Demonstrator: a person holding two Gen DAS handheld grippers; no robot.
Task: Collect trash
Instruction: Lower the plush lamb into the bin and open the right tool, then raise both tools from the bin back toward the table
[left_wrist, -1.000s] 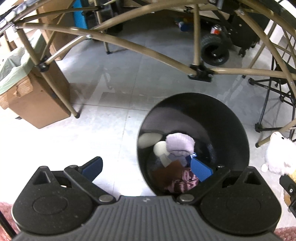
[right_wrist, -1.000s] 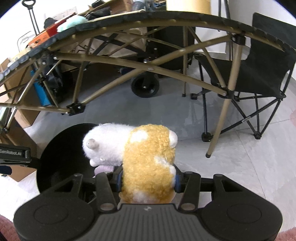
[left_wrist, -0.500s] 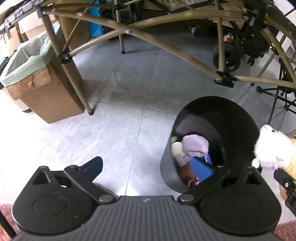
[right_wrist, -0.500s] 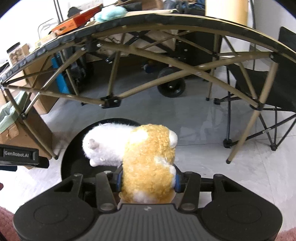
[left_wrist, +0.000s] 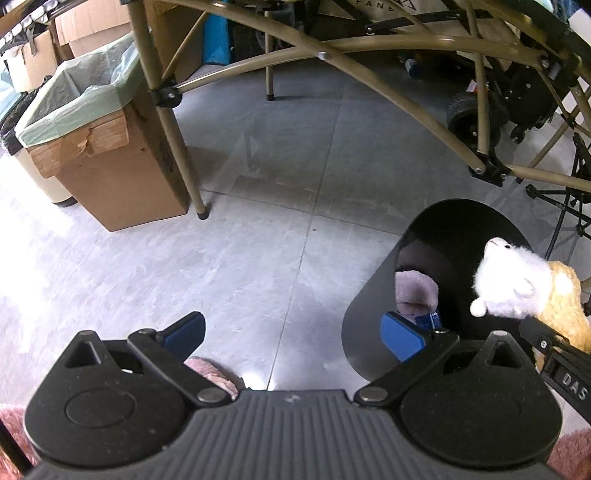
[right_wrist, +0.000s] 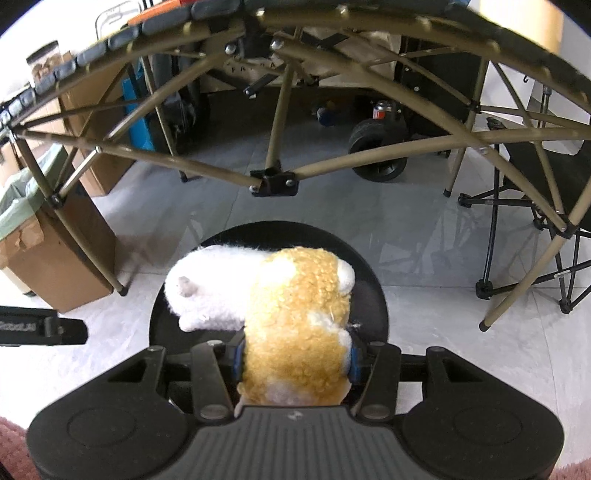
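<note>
Both hands have slid sideways since a moment ago, and now the black bin (right_wrist: 373, 295) sits right under the right gripper (right_wrist: 295, 360) instead of off to its left. That gripper is clamped tight on the plush toy (right_wrist: 295, 317), squeezing its yellow body from both sides. The toy's long body points away from the gripper, out over the bin's open mouth, and its white head (left_wrist: 506, 284) sticks off to the left. So the bin lies straight below the toy, and I think the next thing is just to let go so it drops in.

The left gripper (left_wrist: 291, 334) has its jaws wide apart with nothing between them. It has drifted left of the bin and hangs over bare floor (left_wrist: 240, 240), so the right hand is the nearer one. Inside the bin I can see a pale purple soft thing (left_wrist: 413, 291) already lying there.

Left of the bin stands a cardboard box (left_wrist: 110, 173) with a green bag in it. Behind the bin are the tan legs of a folding table (right_wrist: 273, 144), and to its right is a dark folding chair (right_wrist: 546, 173).
</note>
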